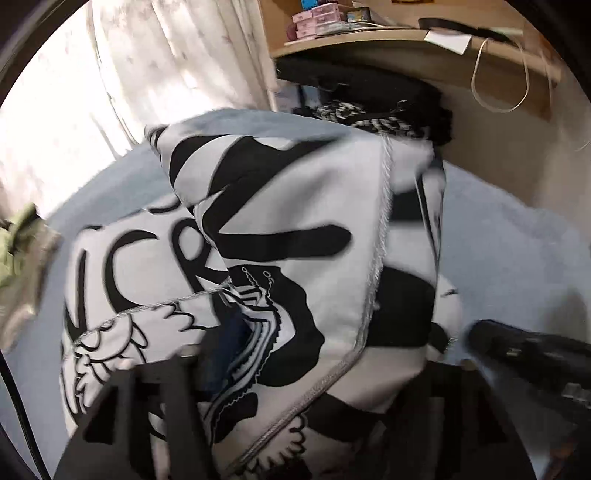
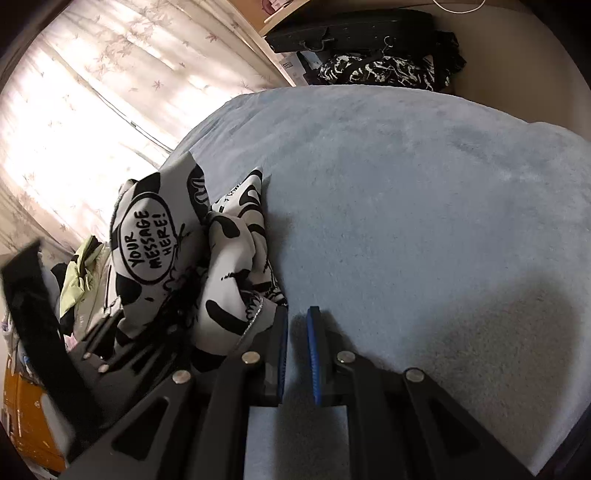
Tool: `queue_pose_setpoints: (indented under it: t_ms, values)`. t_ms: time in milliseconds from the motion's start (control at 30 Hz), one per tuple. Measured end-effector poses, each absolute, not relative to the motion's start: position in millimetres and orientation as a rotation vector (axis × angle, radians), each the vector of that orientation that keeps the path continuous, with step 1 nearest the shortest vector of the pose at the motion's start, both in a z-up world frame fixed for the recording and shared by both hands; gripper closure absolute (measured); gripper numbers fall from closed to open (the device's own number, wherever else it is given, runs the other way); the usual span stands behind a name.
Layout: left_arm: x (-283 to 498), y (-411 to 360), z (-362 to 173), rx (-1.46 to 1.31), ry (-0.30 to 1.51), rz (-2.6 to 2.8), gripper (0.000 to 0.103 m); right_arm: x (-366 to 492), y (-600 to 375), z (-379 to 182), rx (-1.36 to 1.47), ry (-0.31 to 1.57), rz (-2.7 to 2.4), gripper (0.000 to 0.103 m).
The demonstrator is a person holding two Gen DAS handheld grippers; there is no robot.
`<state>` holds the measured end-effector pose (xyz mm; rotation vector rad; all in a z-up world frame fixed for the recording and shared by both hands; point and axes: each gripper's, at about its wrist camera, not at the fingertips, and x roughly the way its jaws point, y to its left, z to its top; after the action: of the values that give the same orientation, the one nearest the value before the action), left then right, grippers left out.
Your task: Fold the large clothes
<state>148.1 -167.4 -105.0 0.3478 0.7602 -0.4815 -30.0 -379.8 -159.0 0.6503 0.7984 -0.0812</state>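
A large white garment point(image 1: 295, 229) with black cartoon print and a silver-stitched hem lies bunched on the light blue bed point(image 1: 498, 229). In the left wrist view it drapes over my left gripper point(image 1: 317, 369), hiding most of it; the dark fingers point(image 1: 173, 373) stand wide apart and open, with cloth loose across the gap. In the right wrist view the garment point(image 2: 155, 240) is heaped at the left, its hem touching the outer side of one finger. My right gripper point(image 2: 297, 332) has its blue pads point(image 2: 314, 347) a narrow slit apart, with only the bed showing between them.
A sunlit curtain point(image 2: 92, 92) hangs along the left. Beyond the bed's far end are a black case point(image 2: 351, 26) and dark patterned clothes point(image 2: 388, 70) under a desk shelf point(image 1: 351, 40) with small boxes. Green clothing point(image 2: 81, 273) lies at the bed's left edge.
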Motion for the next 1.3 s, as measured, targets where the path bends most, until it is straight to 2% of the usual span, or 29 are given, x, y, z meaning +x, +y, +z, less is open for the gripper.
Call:
queue_pose_setpoints:
  t_ms: [167,367,433,500,667,800,1133,1300]
  values:
    - [136.3,-152.3,-100.0,0.324,0.774,-0.500,0.038,-16.2,-373.2,-156.6,0.651,0.800,-0.074,0.092]
    - [122.7,-130.2,-83.7,0.286,0.820,-0.508,0.030,-11.2,-372.2,-154.6,0.646,0.812,-0.070,0.092]
    - [115.5,-120.1,-80.2,0.304,0.837,-0.499,0.028,-10.8,-370.5,-153.0,0.648,0.813,-0.065,0.086]
    - [111.2,-117.0,-75.9,0.308,0.850,-0.496,0.028,-12.8,-364.4,-149.0,0.644,0.810,-0.060,0.075]
    - [107.8,-98.1,-53.7,0.273,0.836,-0.440,0.028,-13.5,-352.1,-137.5,0.625,0.811,-0.042,0.068]
    - [106.8,-70.4,-35.8,0.214,0.817,-0.380,0.025,-15.3,-343.1,-124.5,0.594,0.801,-0.029,0.057]
    - [132.3,-6.7,-36.8,0.068,0.876,-0.238,0.024,-8.7,-324.6,-73.8,0.380,0.781,0.043,0.056]
    - [144.1,17.4,-50.2,-0.008,0.925,-0.194,0.024,12.8,-337.3,-61.9,0.368,0.811,0.114,0.056]
